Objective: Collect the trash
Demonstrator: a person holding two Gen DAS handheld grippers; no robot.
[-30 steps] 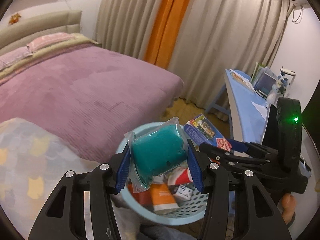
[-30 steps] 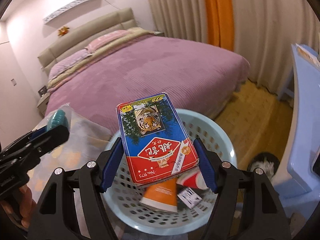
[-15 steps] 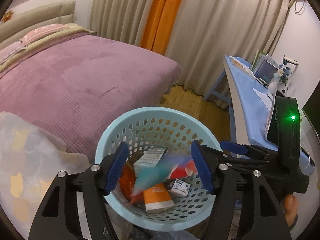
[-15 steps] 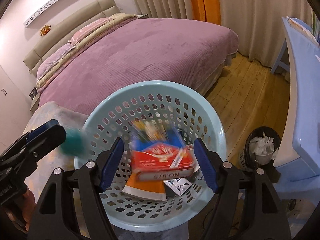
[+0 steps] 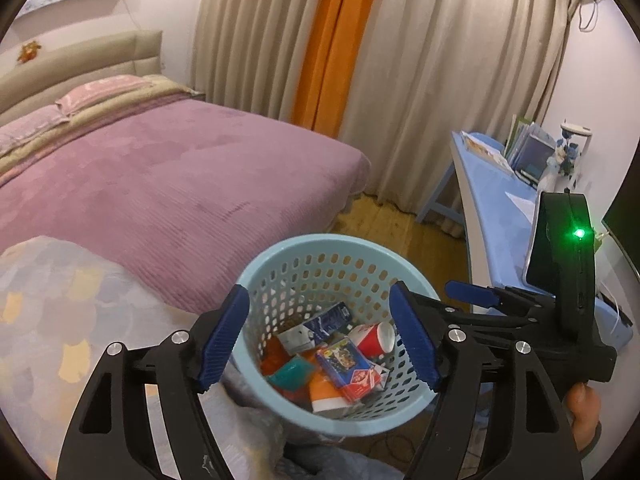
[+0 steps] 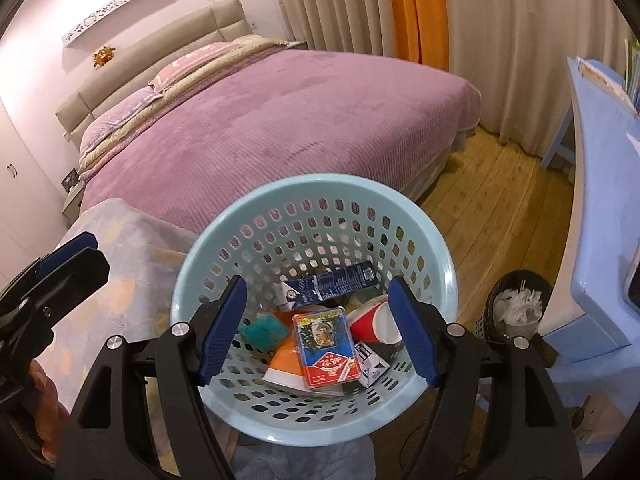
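Two views. From left wrist: left gripper (image 5: 320, 336) above light-blue basket (image 5: 276, 256), jaws wide, nothing between them; inside basket, tiger card box (image 5: 348, 368), teal sponge packet (image 5: 290, 374), red cup (image 5: 374, 338). Right of basket, right gripper (image 5: 472, 294), apparently spread too.

From right wrist: right gripper (image 6: 318, 328) over basket (image 6: 208, 240), jaws wide, bare; card box (image 6: 326, 350) lying inside near basket's centre.

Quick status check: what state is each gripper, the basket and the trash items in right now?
Left gripper: open, empty, over the basket.
Right gripper: open, empty.
Basket: upright, partly filled.
Tiger box: in basket, on top.
Teal sponge: in basket.
Red cup: in basket, on its side.
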